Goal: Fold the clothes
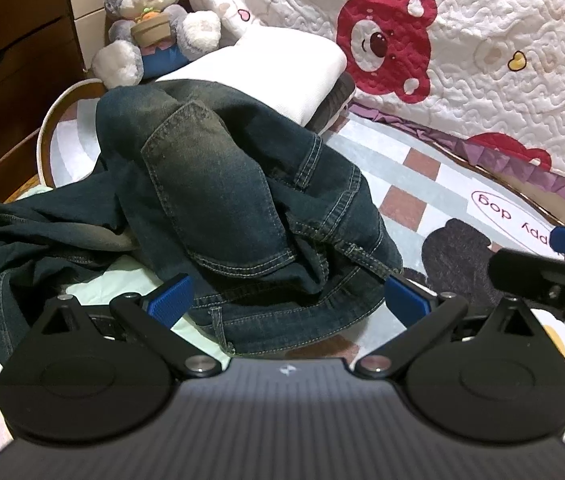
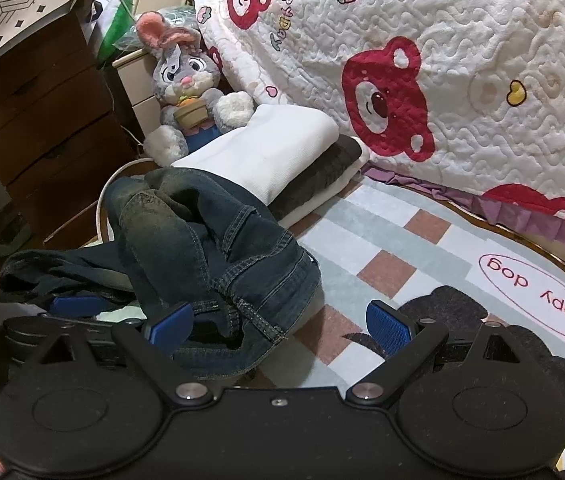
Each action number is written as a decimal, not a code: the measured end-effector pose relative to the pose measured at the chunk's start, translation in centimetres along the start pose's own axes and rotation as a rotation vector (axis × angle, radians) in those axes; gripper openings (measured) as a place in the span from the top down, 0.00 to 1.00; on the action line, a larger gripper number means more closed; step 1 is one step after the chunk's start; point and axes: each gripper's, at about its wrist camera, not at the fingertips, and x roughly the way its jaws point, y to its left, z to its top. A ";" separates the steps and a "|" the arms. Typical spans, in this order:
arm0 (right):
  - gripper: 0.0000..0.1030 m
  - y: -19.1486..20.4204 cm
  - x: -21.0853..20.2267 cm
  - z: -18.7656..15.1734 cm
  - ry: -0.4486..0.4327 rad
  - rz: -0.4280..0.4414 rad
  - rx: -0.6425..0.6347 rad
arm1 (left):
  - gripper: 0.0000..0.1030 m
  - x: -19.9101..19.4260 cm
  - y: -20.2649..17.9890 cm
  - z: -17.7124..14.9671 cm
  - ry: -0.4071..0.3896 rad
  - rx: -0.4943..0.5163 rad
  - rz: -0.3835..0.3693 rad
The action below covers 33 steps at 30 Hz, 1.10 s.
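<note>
A crumpled pair of dark jeans [image 1: 218, 200] lies heaped on the checked rug [image 1: 414, 196], its bulk running from the near waistband toward the far left, where it ends just short of a folded white and grey stack [image 1: 282, 76]. The left gripper [image 1: 288, 298] and right gripper [image 2: 280, 326] both hover near the waistband, jaws wide and holding nothing.
</note>
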 end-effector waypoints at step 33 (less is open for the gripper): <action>0.08 0.6 0.6 -0.7 -0.021 0.040 -0.040 | 0.00 0.2 3.1 0.0 -0.055 -0.058 -0.078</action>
